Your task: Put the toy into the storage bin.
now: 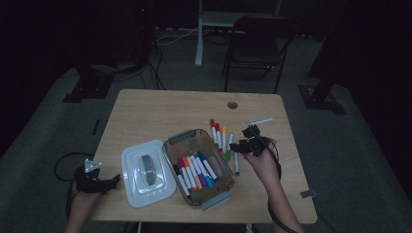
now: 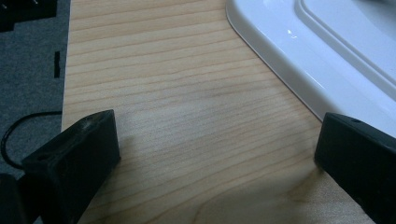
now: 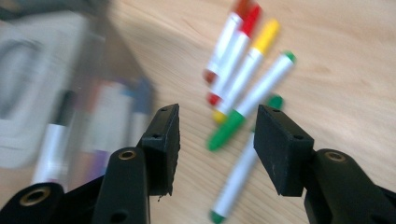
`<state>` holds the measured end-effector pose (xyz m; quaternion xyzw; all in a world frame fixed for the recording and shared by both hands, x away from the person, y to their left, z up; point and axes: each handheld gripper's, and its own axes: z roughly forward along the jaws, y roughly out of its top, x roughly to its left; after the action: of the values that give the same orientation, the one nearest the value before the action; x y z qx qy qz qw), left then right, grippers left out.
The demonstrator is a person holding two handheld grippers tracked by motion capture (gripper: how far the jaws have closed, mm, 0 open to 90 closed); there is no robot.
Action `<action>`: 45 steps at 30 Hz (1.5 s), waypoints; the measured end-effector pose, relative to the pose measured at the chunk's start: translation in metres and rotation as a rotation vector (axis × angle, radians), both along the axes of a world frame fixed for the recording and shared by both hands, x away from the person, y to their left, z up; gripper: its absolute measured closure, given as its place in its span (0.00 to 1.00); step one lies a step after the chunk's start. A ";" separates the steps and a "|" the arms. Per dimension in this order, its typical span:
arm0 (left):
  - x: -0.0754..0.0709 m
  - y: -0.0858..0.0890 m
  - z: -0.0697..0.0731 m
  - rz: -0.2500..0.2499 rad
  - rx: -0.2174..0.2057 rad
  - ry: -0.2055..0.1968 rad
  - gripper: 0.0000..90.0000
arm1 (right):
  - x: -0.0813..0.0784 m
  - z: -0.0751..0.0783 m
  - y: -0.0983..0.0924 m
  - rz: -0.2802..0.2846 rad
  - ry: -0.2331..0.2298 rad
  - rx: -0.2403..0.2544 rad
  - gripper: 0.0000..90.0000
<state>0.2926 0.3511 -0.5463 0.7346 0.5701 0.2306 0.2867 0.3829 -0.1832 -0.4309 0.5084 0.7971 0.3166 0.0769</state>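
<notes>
A wooden table (image 1: 160, 109) is sitting in a dark room, and a clear plastic box (image 1: 198, 165) is resting near its middle. The box has see-through walls and grey handles at its ends. Markers in the box (image 1: 194, 172) are lying side by side (white bodies with caps in black, pink, orange, purple and blue). Just left of the box, a white lid (image 1: 145, 172) is lying flat with a grey handle in its middle.

More markers are lying loose on the table (image 1: 222, 137), right beside the box. In the right gripper view they are looking like white sticks with bright ends: a brownish-red one (image 3: 224, 39), a red one (image 3: 236, 53), a yellow one (image 3: 247, 67) and two green ones (image 3: 254, 95), one of them lower down (image 3: 238, 175). That view is blurry on its left side, so the box there is hard to make out.

The right gripper (image 1: 248, 142) is hanging over the loose markers, held by a hand (image 1: 265, 162). Its jaws are standing apart, with nothing between them but the lower green marker far below.

The left gripper (image 1: 97, 182) is sitting at the table's left edge, near the lid. Its jaws are spread very wide over bare wood, and the lid's white rim (image 2: 299, 60) is showing just past one jaw.
</notes>
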 end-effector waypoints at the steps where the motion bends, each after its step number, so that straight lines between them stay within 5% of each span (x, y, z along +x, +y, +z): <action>1: 0.000 0.000 0.000 0.001 -0.001 -0.001 0.01 | 0.002 -0.007 -0.003 -0.014 0.006 -0.007 0.56; 10: 0.000 0.000 0.000 0.001 -0.001 -0.001 0.01 | 0.017 -0.060 -0.007 -0.102 0.064 -0.057 0.57; 17: 0.000 0.000 0.000 0.000 0.000 0.000 0.01 | 0.024 -0.081 -0.003 -0.131 0.095 -0.090 0.62; 33: 0.000 0.000 0.000 0.000 0.000 0.000 0.01 | 0.022 -0.086 -0.020 -0.180 0.103 -0.114 0.76; 35: 0.000 0.000 0.000 0.001 -0.001 -0.002 0.01 | 0.021 -0.086 -0.023 -0.191 0.104 -0.117 0.84; 45: 0.000 0.000 0.000 0.001 -0.001 -0.002 0.01 | 0.017 -0.075 -0.037 -0.229 0.107 -0.031 0.85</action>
<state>0.2926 0.3510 -0.5464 0.7340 0.5704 0.2310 0.2874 0.4003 -0.2202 -0.5064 0.6111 0.7416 0.2657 0.0776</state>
